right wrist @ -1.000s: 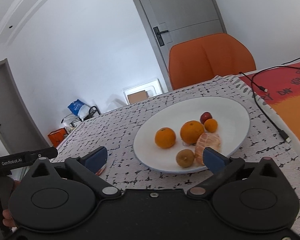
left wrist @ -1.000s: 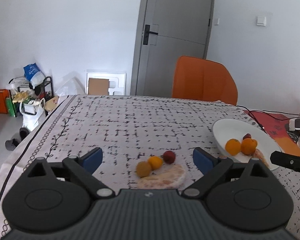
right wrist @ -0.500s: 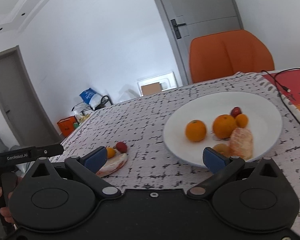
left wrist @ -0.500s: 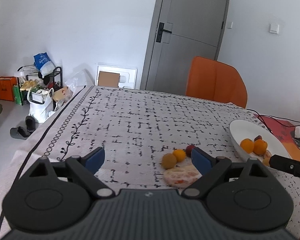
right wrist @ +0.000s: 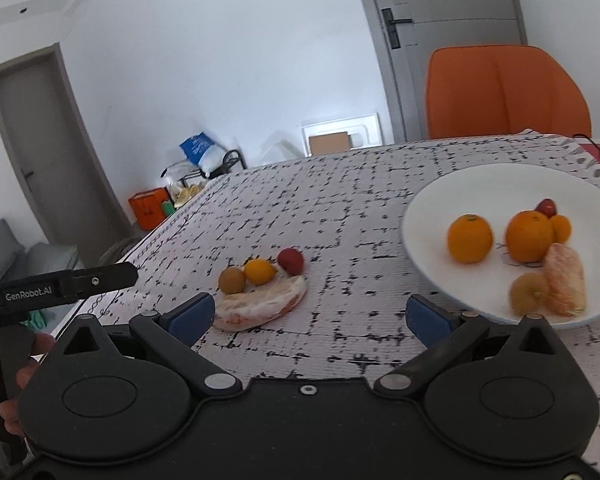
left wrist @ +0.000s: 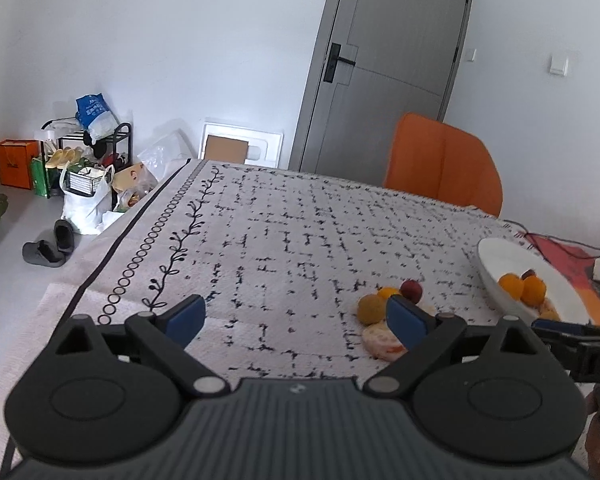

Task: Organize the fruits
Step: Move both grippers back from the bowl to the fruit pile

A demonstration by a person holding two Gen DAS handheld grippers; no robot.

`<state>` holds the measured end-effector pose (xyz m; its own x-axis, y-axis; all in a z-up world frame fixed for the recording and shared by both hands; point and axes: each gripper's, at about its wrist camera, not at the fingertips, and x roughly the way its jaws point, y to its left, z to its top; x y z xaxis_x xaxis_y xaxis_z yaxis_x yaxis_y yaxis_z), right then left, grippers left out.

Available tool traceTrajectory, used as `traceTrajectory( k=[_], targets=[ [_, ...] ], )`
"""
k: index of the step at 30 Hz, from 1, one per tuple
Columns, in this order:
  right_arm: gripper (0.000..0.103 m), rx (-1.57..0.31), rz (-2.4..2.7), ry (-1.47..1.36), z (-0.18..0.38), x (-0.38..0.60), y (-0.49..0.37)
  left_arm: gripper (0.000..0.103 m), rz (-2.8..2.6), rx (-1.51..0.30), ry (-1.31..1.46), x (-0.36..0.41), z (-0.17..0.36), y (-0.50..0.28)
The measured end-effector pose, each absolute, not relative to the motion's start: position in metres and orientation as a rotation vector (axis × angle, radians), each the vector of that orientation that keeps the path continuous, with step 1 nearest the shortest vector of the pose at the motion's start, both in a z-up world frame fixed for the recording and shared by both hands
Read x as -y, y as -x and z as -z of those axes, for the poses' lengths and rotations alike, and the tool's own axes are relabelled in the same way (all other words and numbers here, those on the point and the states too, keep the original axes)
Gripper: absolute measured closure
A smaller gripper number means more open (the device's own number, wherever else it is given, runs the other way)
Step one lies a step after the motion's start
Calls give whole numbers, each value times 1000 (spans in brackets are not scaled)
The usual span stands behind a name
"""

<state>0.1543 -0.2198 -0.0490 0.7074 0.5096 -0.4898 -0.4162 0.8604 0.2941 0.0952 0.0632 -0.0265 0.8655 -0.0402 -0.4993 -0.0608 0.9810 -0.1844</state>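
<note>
Both views have swung leftward since the earlier frames, so the loose fruit cluster now appears in the right wrist view, between and ahead of the right gripper (right wrist: pixel 310 314), whose blue fingers (right wrist: pixel 192 314) stand wide apart and hold nothing. Cluster on the patterned tablecloth (right wrist: pixel 340 200): a peeled pomelo segment (right wrist: pixel 260 304) nearest the fingers, just beside the left pad; touching its far side a brown kiwi (right wrist: pixel 232 280), a small orange (right wrist: pixel 260 271) and a red plum (right wrist: pixel 291 261). White plate (right wrist: pixel 428 208), toward the table's right edge, carries two oranges (right wrist: pixel 470 238), a peeled segment (right wrist: pixel 566 285) and other fruit. Left gripper (left wrist: pixel 296 316), likewise wide open and empty, hovers low over the near edge; the same cluster (left wrist: pixel 372 310) lies at its right finger (left wrist: pixel 404 320), partly hidden behind it. A hand (right wrist: pixel 24 376) grips the left tool's handle, level.
</note>
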Motion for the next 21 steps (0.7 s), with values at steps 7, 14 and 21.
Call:
traceTrajectory(
  k=[7,14,21],
  targets=[
    [0,-628,-557,-98,52,193,-160,7,-26,-549,210,-74,35,-94],
    [0,-652,-593,-37,57,167,-168,7,-47,-562,224,-86,41,-95],
    [0,-669,-592,6,61,150,-180,7,-62,-576,235,-96,46,-97]
  ],
)
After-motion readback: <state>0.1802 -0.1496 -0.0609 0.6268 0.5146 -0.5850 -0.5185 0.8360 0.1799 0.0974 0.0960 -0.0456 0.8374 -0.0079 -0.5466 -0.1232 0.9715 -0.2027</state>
